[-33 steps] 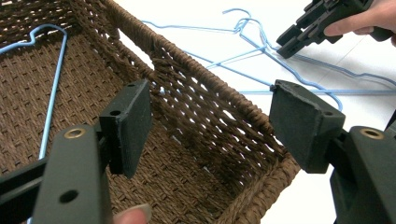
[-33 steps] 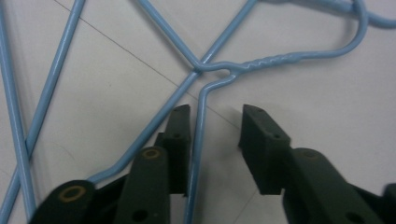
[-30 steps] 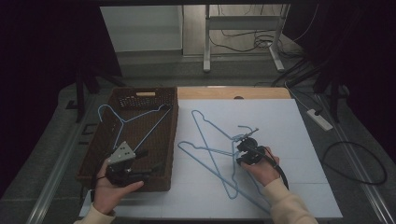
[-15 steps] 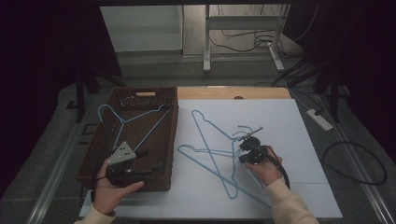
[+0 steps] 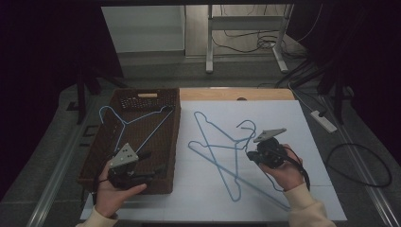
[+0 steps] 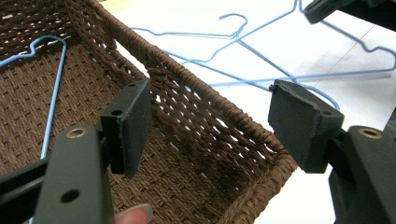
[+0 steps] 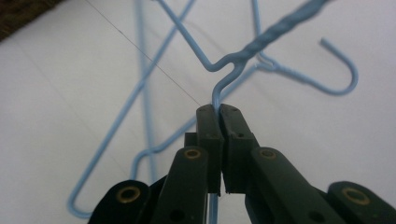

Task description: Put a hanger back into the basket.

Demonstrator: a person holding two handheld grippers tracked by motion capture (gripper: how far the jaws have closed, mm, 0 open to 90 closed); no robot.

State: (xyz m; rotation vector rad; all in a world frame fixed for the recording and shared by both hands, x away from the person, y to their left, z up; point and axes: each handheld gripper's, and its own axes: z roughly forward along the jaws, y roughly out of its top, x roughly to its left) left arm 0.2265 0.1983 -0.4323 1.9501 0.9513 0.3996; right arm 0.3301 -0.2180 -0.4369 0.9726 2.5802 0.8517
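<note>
Lifted off the white table since a moment ago, jaws just closed tight on a blue wire hanger by its neck, right gripper apparently bound for the wicker basket, left gripper waiting wide open, empty, at its rim.

We see thin, smooth blue wire hangers, a rough brown woven basket, matt black jaws, and a smooth white worktop.

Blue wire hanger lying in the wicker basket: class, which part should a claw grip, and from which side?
Grip the blue wire hanger by its straight arm, coming from above: it lies flat, and the wicker basket walls block the sides.
</note>
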